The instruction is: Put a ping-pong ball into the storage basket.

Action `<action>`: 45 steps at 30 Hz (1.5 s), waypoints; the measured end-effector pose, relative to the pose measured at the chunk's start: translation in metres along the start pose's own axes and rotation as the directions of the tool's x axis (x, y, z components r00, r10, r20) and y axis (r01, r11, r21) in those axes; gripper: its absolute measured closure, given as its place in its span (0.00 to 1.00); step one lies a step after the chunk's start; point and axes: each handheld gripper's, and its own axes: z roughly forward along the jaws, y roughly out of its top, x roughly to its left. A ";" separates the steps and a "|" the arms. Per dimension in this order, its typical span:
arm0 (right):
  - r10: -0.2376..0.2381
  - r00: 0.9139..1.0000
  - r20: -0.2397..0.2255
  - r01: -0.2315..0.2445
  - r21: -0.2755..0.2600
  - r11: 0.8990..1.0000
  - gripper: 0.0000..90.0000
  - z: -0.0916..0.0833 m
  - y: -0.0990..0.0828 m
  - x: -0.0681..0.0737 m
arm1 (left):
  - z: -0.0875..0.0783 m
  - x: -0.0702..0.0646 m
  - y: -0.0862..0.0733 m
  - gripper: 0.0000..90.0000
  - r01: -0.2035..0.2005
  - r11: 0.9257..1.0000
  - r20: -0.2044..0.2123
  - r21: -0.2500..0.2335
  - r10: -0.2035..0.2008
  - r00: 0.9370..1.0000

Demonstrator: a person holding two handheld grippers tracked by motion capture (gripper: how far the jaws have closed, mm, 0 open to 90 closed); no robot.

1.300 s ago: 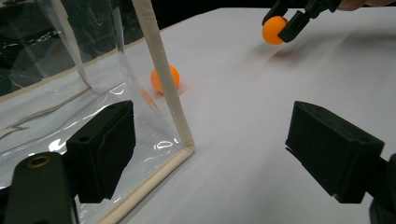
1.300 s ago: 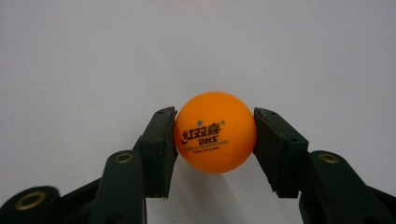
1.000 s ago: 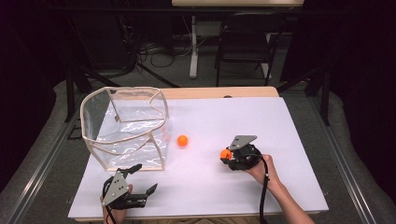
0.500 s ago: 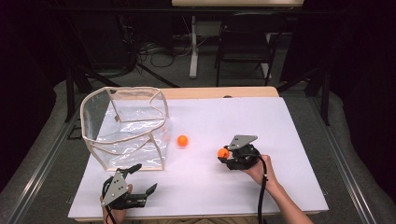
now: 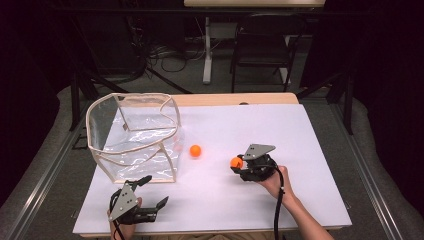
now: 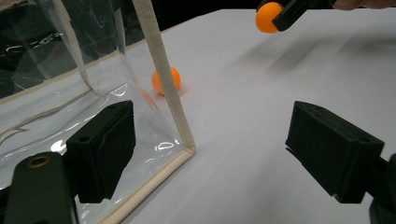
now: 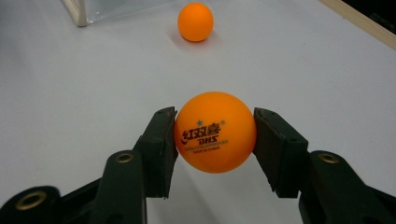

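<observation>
The right tongs (image 7: 215,135) clamp an orange ball (image 7: 215,132) between both pads, just above the white tabletop (image 5: 310,150); a second orange ball (image 5: 195,150) lies near, between them and the clear bin (image 5: 132,135); the left tongs (image 5: 150,192) gape open with nothing between them, at the bin's near corner by the tabletop's front edge.

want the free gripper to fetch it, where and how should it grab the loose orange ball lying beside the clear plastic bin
Probably straight from above, pads across the widest middle of the loose orange ball: round, so it slips off-centre. Keep the jaw line parallel to the clear plastic bin wall, apart from it.
</observation>
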 end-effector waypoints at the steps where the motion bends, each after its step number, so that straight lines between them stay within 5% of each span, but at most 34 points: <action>1: 0.000 1.000 -0.001 0.000 0.000 1.000 0.56 0.000 0.000 0.000 | 0.000 0.000 0.000 0.17 -0.001 1.000 0.000 -0.001 0.001 1.000; 45: -0.035 0.999 -0.015 0.034 -0.087 0.996 0.56 0.007 0.039 0.007 | 0.002 0.000 0.000 0.17 -0.001 1.000 0.005 -0.009 0.001 1.000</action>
